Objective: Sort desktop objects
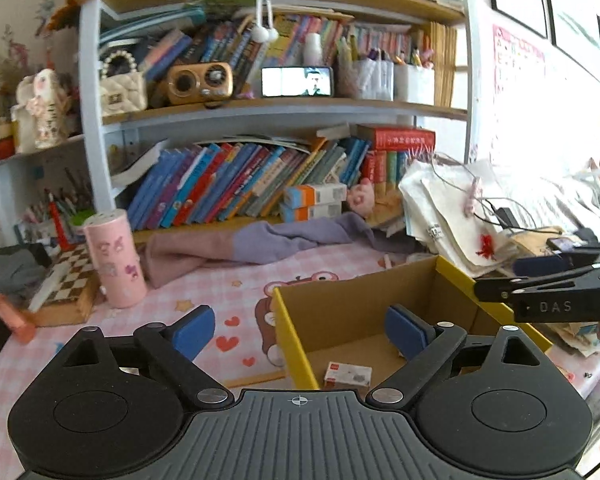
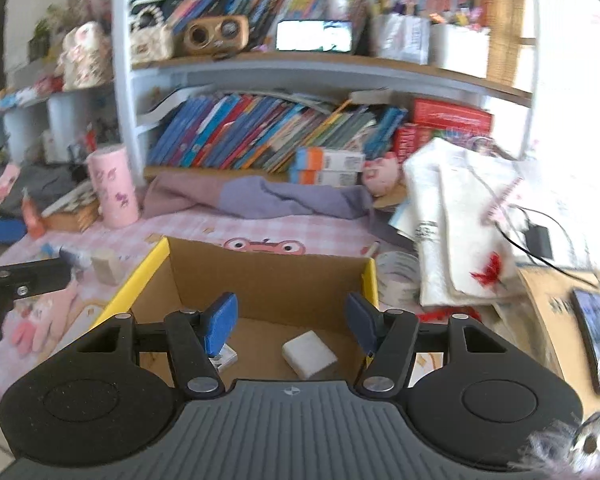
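Worktop (image 1: 228, 280) with pink checked cover carries cardboard box (image 2: 268, 276). Left hand-held gripper (image 1: 300, 330) spread wide, empty, over box's left wall. Right hand-held gripper (image 2: 292, 322) half open, empty, above box. Inside: white block (image 2: 309, 354), small red-white carton (image 1: 347, 376).

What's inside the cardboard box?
Inside the cardboard box lie a white block and a small red-and-white packet. The gripper bodies hide the box's near floor.
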The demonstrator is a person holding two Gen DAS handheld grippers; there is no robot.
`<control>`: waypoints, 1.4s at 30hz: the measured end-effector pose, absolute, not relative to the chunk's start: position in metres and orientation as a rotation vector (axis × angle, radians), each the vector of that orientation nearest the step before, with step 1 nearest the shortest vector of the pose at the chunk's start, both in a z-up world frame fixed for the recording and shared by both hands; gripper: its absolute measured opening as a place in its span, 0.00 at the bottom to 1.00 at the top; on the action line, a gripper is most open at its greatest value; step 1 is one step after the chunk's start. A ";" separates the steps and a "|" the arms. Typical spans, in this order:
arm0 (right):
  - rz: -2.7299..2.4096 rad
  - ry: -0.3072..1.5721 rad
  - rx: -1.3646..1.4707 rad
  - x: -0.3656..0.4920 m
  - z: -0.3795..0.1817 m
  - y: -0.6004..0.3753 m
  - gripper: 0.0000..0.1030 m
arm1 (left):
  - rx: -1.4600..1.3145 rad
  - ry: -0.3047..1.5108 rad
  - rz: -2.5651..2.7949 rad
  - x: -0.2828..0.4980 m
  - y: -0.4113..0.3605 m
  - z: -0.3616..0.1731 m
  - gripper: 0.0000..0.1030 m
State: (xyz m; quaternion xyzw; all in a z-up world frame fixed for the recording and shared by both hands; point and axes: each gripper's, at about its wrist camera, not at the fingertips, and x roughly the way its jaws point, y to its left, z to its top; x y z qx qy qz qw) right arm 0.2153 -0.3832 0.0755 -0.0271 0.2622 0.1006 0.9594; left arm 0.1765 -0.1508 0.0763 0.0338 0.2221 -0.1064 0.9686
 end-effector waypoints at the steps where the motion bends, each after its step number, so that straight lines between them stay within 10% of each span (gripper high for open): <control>1: 0.179 0.521 -0.046 0.208 0.075 -0.382 0.56 | 0.062 0.443 -0.211 0.171 -0.147 0.076 0.92; 42: 0.016 0.692 0.076 0.014 0.008 -0.219 0.61 | 0.173 0.557 -0.221 0.019 -0.004 0.024 0.93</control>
